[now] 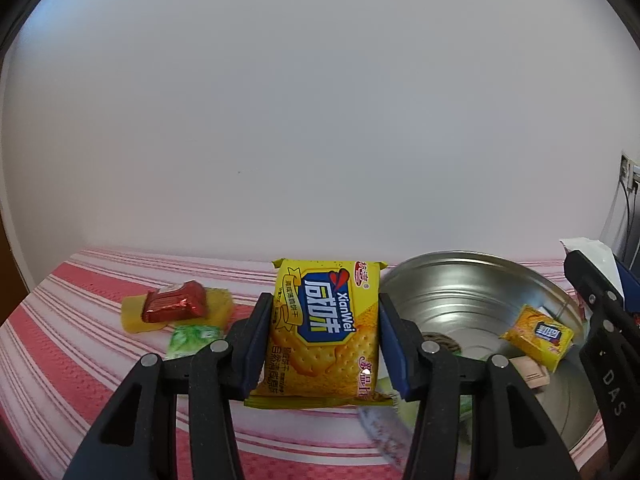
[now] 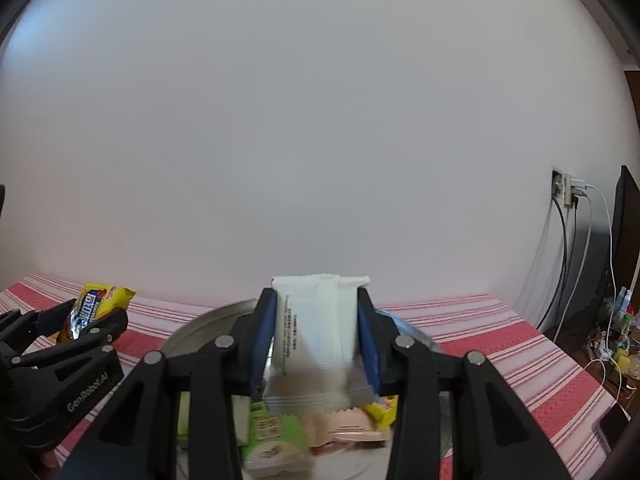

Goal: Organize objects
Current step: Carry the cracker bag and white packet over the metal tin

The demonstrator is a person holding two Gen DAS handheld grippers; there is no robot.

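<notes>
My left gripper (image 1: 325, 326) is shut on a yellow cracker packet (image 1: 325, 328) with blue lettering, held upright above the red-and-white striped cloth (image 1: 60, 360), just left of the metal bowl (image 1: 472, 296). The right wrist view shows that same left gripper (image 2: 86, 318) and its cracker packet (image 2: 96, 304) at the left edge. My right gripper (image 2: 316, 332) is shut on a white snack packet (image 2: 320, 336) and hangs over the metal bowl (image 2: 192, 336). Inside the bowl lie a smaller yellow cracker packet (image 1: 538, 336), a green packet (image 2: 272, 436) and a pink packet (image 2: 344, 428).
A red foil sweet (image 1: 174, 302) on a yellow wrapper (image 1: 218, 304) and a green packet (image 1: 192, 340) lie on the cloth to the left. A plain white wall stands behind. At the right are a wall socket (image 2: 564, 190) with cables, a dark monitor (image 2: 626, 232) and a phone (image 2: 612, 426).
</notes>
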